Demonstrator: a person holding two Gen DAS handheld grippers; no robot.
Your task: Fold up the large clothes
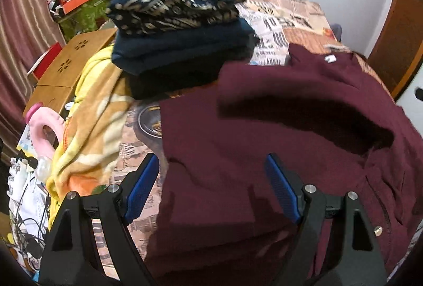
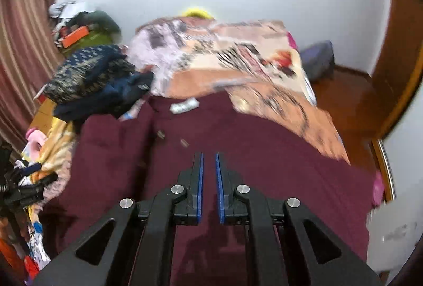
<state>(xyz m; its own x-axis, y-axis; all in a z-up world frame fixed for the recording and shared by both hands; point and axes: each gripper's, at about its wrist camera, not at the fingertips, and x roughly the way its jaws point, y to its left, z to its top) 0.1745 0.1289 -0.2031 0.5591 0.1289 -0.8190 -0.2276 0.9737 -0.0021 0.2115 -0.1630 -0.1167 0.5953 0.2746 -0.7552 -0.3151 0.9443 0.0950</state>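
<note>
My left hand-held gripper (image 1: 211,188) gapes empty over the maroon shirt (image 1: 264,127)'s near-left edge; right hand-held gripper (image 2: 208,167) nearly closed, empty, above mid-shirt.

Maroon garment (image 1: 277,132) spread flat across the bed (image 1: 290,11), open room above it, stack of folded clothes (image 1: 179,29) blocking the far left, yellow blanket (image 1: 92,122) bunched along the left edge

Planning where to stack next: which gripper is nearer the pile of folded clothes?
Left. The left gripper has the folded clothes pile just ahead; the right gripper sees it farther off, left.
</note>
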